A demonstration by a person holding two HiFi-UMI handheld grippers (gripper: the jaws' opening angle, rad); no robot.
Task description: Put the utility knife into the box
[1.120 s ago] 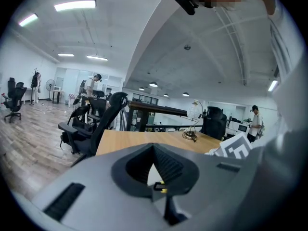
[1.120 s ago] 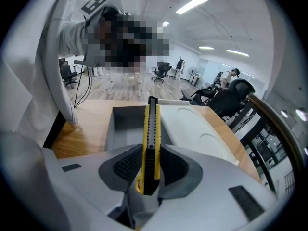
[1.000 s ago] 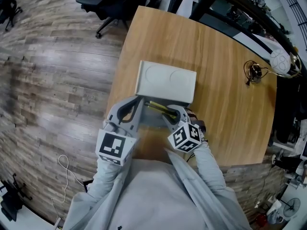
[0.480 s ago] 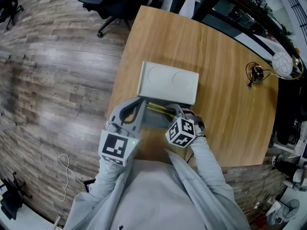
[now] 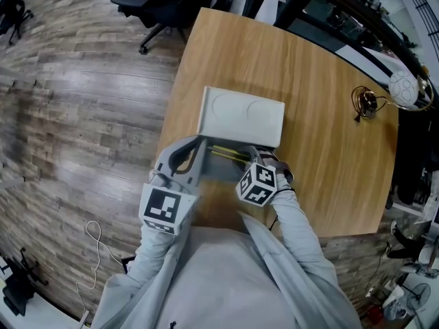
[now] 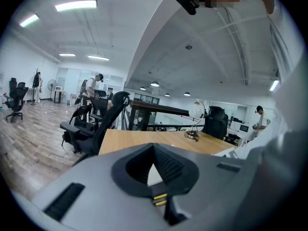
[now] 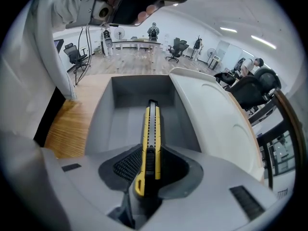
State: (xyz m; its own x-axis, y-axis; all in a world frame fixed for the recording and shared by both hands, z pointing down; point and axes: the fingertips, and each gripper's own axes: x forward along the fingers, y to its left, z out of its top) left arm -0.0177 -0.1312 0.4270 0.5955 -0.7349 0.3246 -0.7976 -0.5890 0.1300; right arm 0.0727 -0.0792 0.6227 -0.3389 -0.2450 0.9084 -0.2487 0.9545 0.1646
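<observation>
A grey box [image 5: 218,170] lies open on the wooden table [image 5: 322,149], its white lid [image 5: 241,117] folded back on the far side. My right gripper [image 5: 248,159] is shut on a yellow and black utility knife [image 5: 230,154]. In the right gripper view the knife [image 7: 150,138] points out from between the jaws over the box's bare floor [image 7: 120,124], with the lid [image 7: 216,119] to the right. My left gripper [image 5: 197,144] sits at the box's left front corner, jaws closed, with pale box material between the pads [image 6: 154,174].
A coiled cable [image 5: 362,101] and a white globe lamp [image 5: 402,88] are at the table's far right. Office chairs [image 5: 147,5] stand on the wood floor beyond the far left corner. The table's left edge [image 5: 168,125] runs just beside the box.
My right gripper has edged forward and slightly left with the knife, closer over the box. The left gripper has barely moved.
</observation>
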